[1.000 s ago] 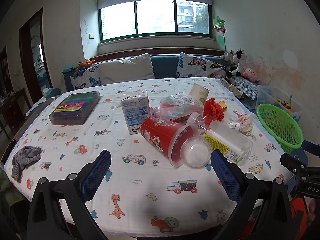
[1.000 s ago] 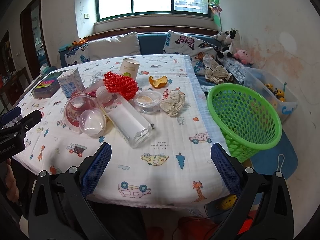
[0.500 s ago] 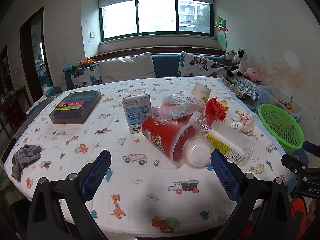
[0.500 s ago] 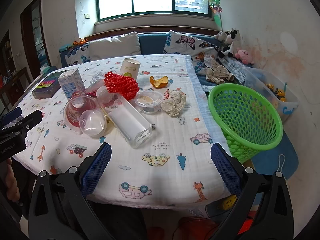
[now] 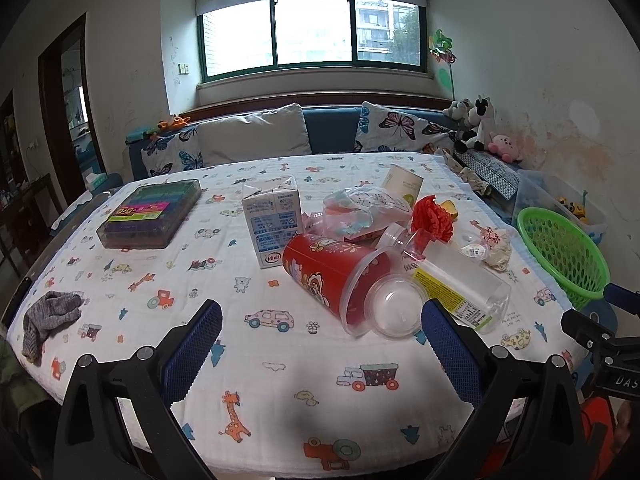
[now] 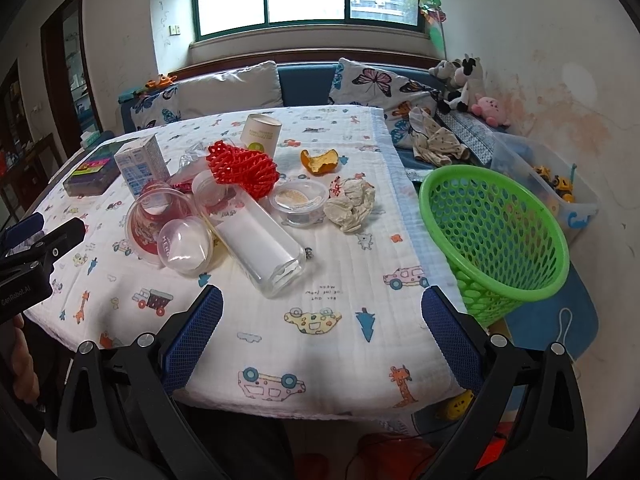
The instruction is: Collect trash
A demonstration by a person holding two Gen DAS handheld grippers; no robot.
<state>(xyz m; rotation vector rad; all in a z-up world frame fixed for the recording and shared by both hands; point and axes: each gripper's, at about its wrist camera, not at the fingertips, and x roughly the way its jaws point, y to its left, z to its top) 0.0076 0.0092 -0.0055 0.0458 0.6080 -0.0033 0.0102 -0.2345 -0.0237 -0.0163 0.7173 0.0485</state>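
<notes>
A heap of trash lies on the printed tablecloth: a tipped red cup (image 5: pixel 332 268) with a clear domed lid (image 5: pixel 394 312), a clear bottle (image 6: pixel 260 240), a milk carton (image 5: pixel 274 224), red foam netting (image 6: pixel 242 170), a crumpled plastic bag (image 5: pixel 366 210), a paper tube (image 6: pixel 260 132), a small clear tub (image 6: pixel 298 200), crumpled paper (image 6: pixel 352 204) and an orange peel (image 6: pixel 320 162). A green mesh basket (image 6: pixel 496 236) stands off the table's right edge. My left gripper (image 5: pixel 320 344) hangs open before the red cup. My right gripper (image 6: pixel 320 332) is open near the front edge, holding nothing.
A box of coloured items (image 5: pixel 154 212) lies at the table's left and a grey glove (image 5: pixel 48 320) at its near-left corner. A sofa with cushions (image 5: pixel 256 136) and soft toys (image 5: pixel 474 124) lines the far side. A clear bin of toys (image 6: pixel 552 184) stands behind the basket.
Both views have shifted only slightly; the trash appears a touch closer to each gripper. Nothing on the table has moved and both grippers remain open.
</notes>
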